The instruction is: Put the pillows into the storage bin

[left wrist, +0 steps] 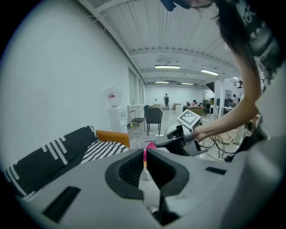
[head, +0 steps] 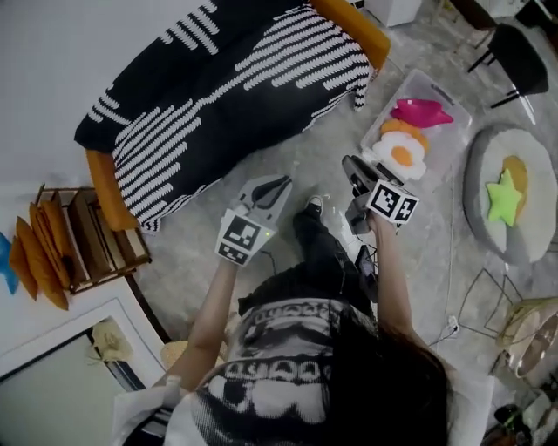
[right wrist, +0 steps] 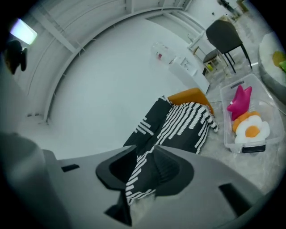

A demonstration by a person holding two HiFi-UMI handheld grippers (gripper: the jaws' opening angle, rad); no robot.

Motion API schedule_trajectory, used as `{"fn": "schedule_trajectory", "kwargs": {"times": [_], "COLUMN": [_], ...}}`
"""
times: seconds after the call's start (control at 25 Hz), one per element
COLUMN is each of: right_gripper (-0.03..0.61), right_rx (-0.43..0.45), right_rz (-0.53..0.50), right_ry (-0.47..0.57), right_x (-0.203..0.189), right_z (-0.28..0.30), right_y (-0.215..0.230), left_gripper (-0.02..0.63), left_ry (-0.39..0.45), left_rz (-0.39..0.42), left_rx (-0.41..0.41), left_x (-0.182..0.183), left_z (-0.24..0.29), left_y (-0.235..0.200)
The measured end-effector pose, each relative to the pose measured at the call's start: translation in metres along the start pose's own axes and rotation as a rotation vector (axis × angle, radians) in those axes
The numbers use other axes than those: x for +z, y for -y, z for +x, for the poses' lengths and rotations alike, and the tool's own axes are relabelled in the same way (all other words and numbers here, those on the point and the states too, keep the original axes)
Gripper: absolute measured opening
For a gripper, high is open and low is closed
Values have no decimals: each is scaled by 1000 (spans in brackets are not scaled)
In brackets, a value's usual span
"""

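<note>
- The storage bin (head: 454, 132) sits on the floor just past your right tool (head: 353, 165), up and to its right in the head view.
- Three pillows lie in the bin. The fried-egg pillow (head: 402, 155) is nearest your right tool, an orange pillow (head: 404, 129) is behind it, and the pink star pillow (head: 421, 111) is farthest.
- A green star pillow (head: 504, 199) and a yellow-orange pillow (head: 517, 172) lie on a round grey mat (head: 480, 187), well to the right of your right tool and outside the bin.
- Your right tool is in the air with its jaws slightly apart. Nothing is gripped, and only the distant striped blanket (head: 244, 78) shows through the gap.
- Your left tool (head: 277, 183) is beside the right one, also in the air. Its jaws are together and hold nothing.
- The blanket covers an orange sofa (head: 353, 26) ahead of both tools, well apart from them.
</note>
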State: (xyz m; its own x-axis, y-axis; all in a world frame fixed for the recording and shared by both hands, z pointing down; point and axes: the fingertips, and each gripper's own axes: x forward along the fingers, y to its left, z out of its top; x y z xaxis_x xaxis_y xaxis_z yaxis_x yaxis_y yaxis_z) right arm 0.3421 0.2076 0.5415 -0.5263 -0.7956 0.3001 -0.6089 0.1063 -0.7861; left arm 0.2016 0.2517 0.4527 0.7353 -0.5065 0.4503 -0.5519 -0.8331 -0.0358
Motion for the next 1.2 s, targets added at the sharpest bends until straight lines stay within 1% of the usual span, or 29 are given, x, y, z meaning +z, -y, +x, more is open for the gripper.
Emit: {"fn": "schedule_trajectory", "kwargs": {"times": [0.08,0.16,0.32,0.44,0.6,0.72,0.8,0.88,1.2], "right_gripper": [97,84,44,-3,-11,-8,-5,-5,-5], "right_rx": [24,41,74,95,128,142,149,165,229], "right_rz": [-33,-81,-148,-190,-280,-396,-473,-522,-561], "right_ry": [-59,-93,-159,-185,-215,-247,-263,-278,-314], "right_x": [-28,-49,-85,-102,-112,-112,-105,-95,-52], "right_z": [-9,-13,-36,-58,-73,-79,-82,-85,-97], "right_y": [-21,-42,-76,-96,-118,-123,-124,-125,-108], "left_gripper": [17,17,17,17,17,17,17,17,17], "left_ry": [5,2,-20,-4,18,36,45,53,61], "left_rz": [-43,-77,-155,-195,-227,-223,-216,-219,-231], "left_rx": [57,102,168,188,204,195,193,199,236], "left_x": [-17,-35,-63,-67,-63,-52,-44,-36,-9], "left_z": [-32,-59,-99,-117,-122,-117,-109,-101,-56], "left_y": [13,19,51,74,89,99,102,102,100]}}
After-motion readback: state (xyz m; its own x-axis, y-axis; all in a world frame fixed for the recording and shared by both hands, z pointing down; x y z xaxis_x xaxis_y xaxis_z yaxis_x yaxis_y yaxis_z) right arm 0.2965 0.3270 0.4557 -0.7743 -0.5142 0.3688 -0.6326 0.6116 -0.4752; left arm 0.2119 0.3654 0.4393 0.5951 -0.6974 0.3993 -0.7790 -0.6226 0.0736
